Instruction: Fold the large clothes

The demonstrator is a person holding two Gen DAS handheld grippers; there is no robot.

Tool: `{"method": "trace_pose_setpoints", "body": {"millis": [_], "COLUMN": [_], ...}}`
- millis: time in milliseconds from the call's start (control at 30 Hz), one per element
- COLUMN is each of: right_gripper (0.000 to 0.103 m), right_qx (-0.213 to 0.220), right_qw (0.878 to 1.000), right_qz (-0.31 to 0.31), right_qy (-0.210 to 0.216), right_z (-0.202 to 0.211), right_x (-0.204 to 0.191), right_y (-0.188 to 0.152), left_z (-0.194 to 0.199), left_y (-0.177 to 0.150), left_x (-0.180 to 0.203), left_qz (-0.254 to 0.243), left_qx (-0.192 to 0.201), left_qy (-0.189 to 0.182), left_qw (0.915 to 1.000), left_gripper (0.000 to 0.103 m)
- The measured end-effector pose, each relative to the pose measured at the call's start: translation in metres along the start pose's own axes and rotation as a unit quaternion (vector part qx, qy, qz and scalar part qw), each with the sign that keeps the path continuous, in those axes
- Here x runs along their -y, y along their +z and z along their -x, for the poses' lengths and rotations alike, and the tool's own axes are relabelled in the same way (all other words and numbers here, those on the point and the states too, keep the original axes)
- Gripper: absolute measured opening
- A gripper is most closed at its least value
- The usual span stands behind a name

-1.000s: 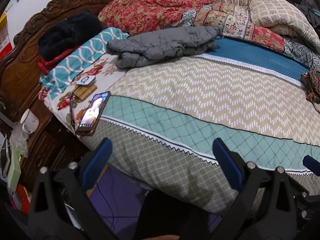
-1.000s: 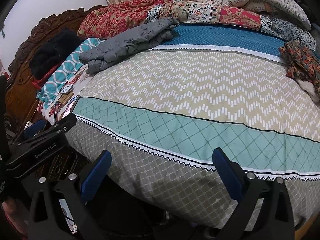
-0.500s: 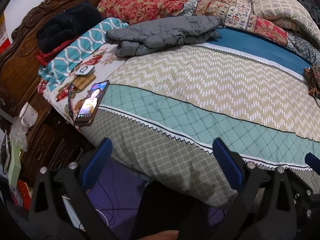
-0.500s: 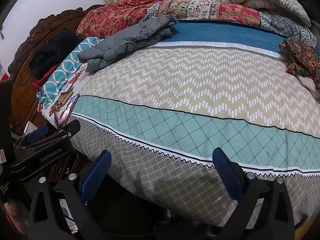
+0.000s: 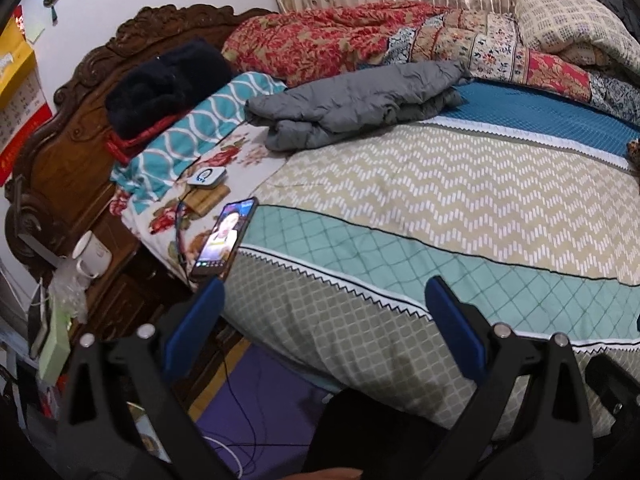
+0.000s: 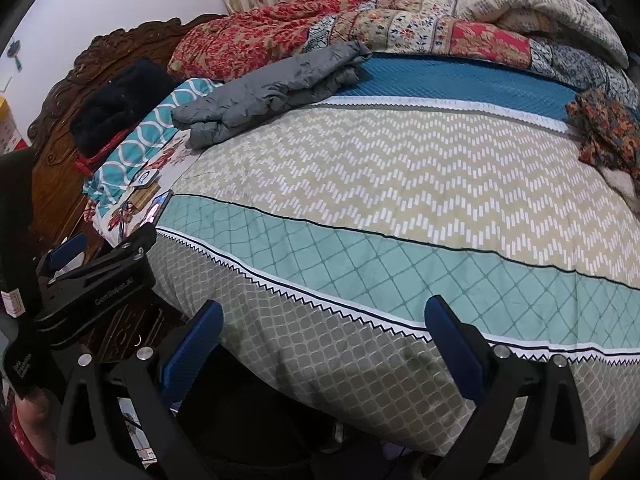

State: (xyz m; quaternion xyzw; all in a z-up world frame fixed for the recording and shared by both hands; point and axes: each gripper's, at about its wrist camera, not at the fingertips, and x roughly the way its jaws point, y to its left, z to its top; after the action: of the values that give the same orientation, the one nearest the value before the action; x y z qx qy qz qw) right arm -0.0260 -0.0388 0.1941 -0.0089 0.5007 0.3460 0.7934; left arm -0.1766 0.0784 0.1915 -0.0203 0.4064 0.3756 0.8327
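Observation:
A grey padded jacket [image 5: 352, 106] lies folded in a bundle at the far left of the bed, next to the pillows; it also shows in the right wrist view [image 6: 272, 88]. My left gripper [image 5: 324, 312] is open and empty, held above the near edge of the bed, far from the jacket. My right gripper [image 6: 324, 320] is open and empty, also over the near edge. The left gripper's body shows at the left of the right wrist view [image 6: 100, 284].
A patterned quilt [image 6: 400, 208] covers the bed. A lit phone [image 5: 224, 236] with a cable and a small white device [image 5: 206, 176] lie near the left edge. Rolled blankets [image 5: 400, 40], a dark garment [image 5: 164, 80], a floral cloth [image 6: 604, 128] and a mug [image 5: 94, 254] surround it.
Both grippers have tilted and shifted slightly, so the bed sits lower in the left view. Both stay open and empty. The jacket has not moved.

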Motion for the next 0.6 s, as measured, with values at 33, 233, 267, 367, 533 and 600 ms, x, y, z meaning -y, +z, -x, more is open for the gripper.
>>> {"method": "trace_pose_setpoints", "body": {"millis": [33, 233, 267, 367, 533, 600], "right_gripper": [0.025, 0.025, 0.025, 0.025, 0.025, 0.025], "right_qx": [0.0, -0.004, -0.004, -0.005, -0.004, -0.003], "right_qw": [1.0, 1.0, 1.0, 1.0, 1.0, 1.0], "right_qz": [0.001, -0.002, -0.002, -0.002, 0.001, 0.001], "right_qy": [0.0, 0.001, 0.001, 0.002, 0.002, 0.002], "right_z": [-0.0001, -0.0001, -0.0002, -0.0001, 0.0007, 0.0013], "right_x": [-0.0006, 0.0018, 0.0016, 0.0014, -0.0003, -0.0006], "right_y": [-0.0003, -0.0003, -0.0005, -0.0007, -0.0012, -0.0011], "left_z": [0.0, -0.0025, -0.0029, -0.0028, -0.0015, -0.0027], "left_y": [0.0002, -0.0006, -0.0016, -0.0027, -0.0029, -0.0025], "left_x": [-0.0009, -0.0009, -0.0002, 0.0005, 0.0009, 0.0001], "left_qz": [0.002, 0.006, 0.004, 0.002, 0.003, 0.006], "left_qx": [-0.001, -0.013, -0.014, -0.014, -0.015, -0.02], "left_qy": [-0.003, -0.018, -0.019, -0.024, -0.033, -0.041], "left_qw": [1.0, 0.9997, 0.9997, 0.9996, 0.9993, 0.9989], "left_gripper": [0.097, 0.097, 0.097, 0.097, 0.097, 0.097]}}
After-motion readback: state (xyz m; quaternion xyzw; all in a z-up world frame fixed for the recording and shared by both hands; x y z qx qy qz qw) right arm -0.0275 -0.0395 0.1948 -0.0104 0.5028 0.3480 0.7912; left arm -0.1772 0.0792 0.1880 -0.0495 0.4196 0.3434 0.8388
